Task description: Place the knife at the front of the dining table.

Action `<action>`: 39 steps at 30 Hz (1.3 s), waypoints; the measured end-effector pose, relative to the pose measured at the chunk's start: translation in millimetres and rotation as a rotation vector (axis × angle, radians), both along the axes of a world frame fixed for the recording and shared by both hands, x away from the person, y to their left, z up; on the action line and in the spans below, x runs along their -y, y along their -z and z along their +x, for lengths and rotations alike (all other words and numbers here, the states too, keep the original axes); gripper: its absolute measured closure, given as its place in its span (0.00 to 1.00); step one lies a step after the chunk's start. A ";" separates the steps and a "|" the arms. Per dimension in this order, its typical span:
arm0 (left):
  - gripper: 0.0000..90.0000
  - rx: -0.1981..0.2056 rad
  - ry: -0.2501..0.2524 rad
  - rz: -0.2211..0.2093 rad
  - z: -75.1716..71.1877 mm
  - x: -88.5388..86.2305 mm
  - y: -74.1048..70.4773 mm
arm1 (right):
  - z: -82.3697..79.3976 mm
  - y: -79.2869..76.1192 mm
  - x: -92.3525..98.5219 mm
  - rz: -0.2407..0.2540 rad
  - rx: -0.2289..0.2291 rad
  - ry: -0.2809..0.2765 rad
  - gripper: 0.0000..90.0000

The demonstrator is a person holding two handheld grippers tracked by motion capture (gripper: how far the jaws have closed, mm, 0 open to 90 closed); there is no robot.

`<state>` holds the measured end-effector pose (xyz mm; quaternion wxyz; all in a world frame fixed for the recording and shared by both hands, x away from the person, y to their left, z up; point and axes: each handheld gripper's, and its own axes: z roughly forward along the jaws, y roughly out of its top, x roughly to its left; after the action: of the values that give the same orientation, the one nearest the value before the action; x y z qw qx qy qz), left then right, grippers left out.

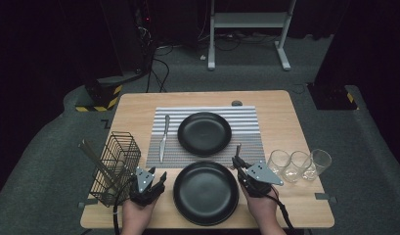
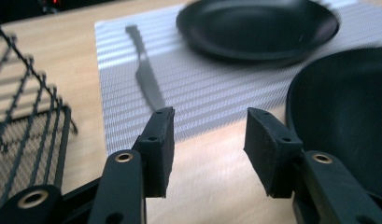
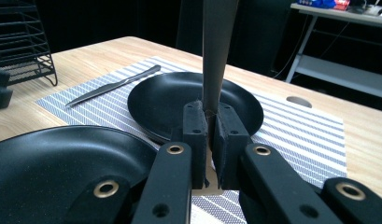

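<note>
My right gripper is shut on a flat grey utensil handle that stands up from its jaws, just right of the near black plate. My left gripper hangs low over bare wood between the wire basket and the near plate, open with nothing between its pads. A second black plate sits on the striped placemat. A table knife lies on the mat to its left.
The black wire basket at the front left holds long utensils leaning out to the left. Three clear glasses stand in a row at the front right. A white-legged stand is on the floor beyond the table.
</note>
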<state>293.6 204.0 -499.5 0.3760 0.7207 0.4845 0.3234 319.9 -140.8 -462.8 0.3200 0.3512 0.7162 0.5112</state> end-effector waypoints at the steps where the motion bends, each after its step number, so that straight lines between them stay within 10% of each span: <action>1: 0.58 -0.008 0.000 0.012 -0.2 0.4 1.7 | 0.6 0.9 0.3 0.003 -0.007 0.002 0.94; 16: 0.56 -0.126 0.008 0.094 3.1 -1.0 25.7 | 5.1 3.2 9.4 -0.005 -0.007 0.037 0.94; 30: 0.44 -0.191 0.052 -0.043 10.6 -11.3 32.1 | 17.1 13.6 12.7 -0.013 -0.043 0.097 0.94; 39: 0.38 -0.192 0.066 -0.018 9.7 -7.5 32.4 | 21.7 14.2 14.8 0.001 -0.065 0.123 0.94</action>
<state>303.3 211.5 -531.9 0.3448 0.7603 0.4973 0.2360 341.6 -155.6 -477.0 0.3272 0.4113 0.7031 0.4791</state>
